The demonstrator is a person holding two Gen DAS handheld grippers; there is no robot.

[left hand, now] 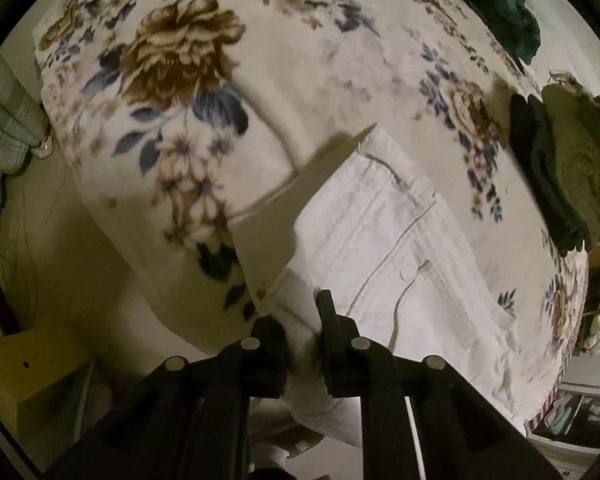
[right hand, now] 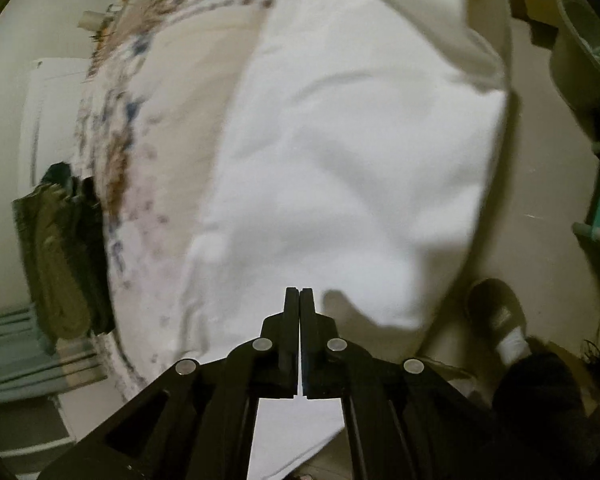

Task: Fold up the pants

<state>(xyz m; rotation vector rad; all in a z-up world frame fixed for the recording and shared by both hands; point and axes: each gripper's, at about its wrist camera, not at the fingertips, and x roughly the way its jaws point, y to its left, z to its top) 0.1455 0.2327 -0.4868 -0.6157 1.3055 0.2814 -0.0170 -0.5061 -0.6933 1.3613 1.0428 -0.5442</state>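
Both grippers (left hand: 300, 316) (right hand: 300, 300) pinch white pants (left hand: 400, 240), waistband end toward far-left.

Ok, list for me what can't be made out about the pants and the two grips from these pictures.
- Left wrist view: the left gripper bunches the white pants between its fingers; the bunched cloth hides the contact.
- Right wrist view: the right gripper has its fingers together, but whether cloth is pinched is unclear.
- Right wrist view: motion blur wipes out seams.
- Both views: frame edges cut off the leg ends.

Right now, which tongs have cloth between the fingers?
The left tongs, clamped on the white pants; the right tongs are shut with nothing between.
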